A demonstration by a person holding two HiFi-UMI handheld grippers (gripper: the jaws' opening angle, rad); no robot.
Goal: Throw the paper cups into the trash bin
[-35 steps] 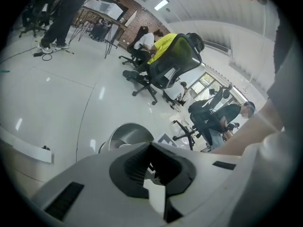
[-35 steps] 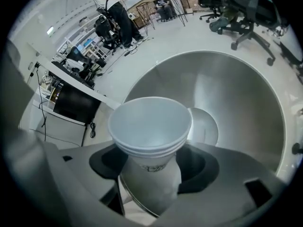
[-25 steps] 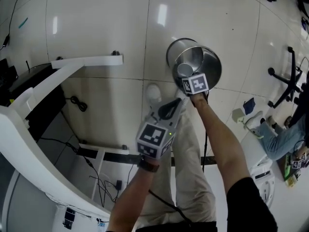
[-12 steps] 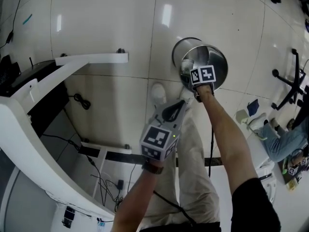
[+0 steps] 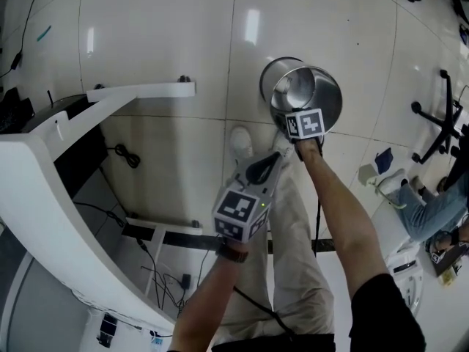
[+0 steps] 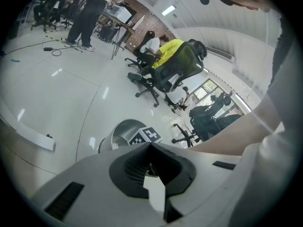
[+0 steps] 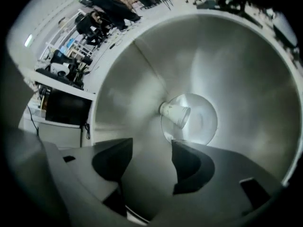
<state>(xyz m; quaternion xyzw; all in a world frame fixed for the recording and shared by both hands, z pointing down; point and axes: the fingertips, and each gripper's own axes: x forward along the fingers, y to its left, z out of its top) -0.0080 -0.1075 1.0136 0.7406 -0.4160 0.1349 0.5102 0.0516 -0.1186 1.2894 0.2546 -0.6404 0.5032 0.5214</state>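
Observation:
The steel trash bin [image 5: 326, 86] stands on the floor tiles ahead of my feet. My right gripper [image 5: 295, 116] hangs just over its mouth, its marker cube hiding the jaws in the head view. In the right gripper view the jaws [image 7: 151, 148] stand apart and are closing, with nothing between them. A white paper cup [image 7: 175, 113] lies on its side at the bottom of the bin [image 7: 236, 70]. My left gripper [image 5: 261, 166] is held near my body, short of the bin [image 6: 124, 129]. Its dark pads [image 6: 135, 164] meet, with nothing seen between them.
A white desk [image 5: 44, 167] curves along the left, with cables [image 5: 121, 156] on the floor under it. My shoe [image 5: 239, 141] stands beside the bin. An office chair base [image 5: 440, 116] and a seated person [image 5: 429, 211] are at the right.
The paper cup that showed at the right gripper's jaws above the bin is gone from them and now lies inside the bin. The left gripper has hardly moved.

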